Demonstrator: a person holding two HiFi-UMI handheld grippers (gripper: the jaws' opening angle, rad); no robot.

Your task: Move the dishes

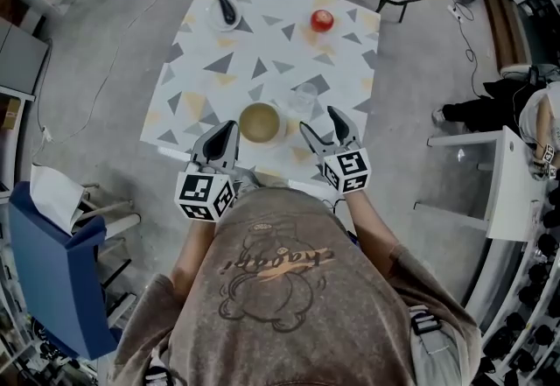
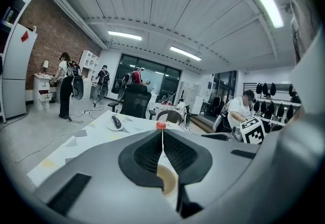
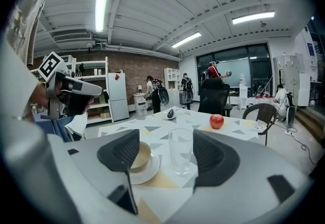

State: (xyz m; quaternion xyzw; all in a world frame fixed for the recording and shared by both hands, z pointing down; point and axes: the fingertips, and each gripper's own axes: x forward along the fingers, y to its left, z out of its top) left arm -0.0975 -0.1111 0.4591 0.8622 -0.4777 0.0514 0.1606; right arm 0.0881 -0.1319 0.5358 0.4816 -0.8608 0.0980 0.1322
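My left fingers (image 2: 144, 154) are pressed together, empty, just short of the bowl (image 1: 260, 122). My right fingers (image 3: 216, 154) stand wide apart, gripping nothing, with the glass (image 3: 180, 149) ahead of the gap, untouched. The bowl sits on a saucer (image 3: 148, 168) near the counter's (image 1: 262, 43) front edge, the glass just beside it.

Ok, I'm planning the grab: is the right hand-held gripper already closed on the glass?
No, the right hand-held gripper has its jaws wide apart, and the clear glass stands free beyond them.
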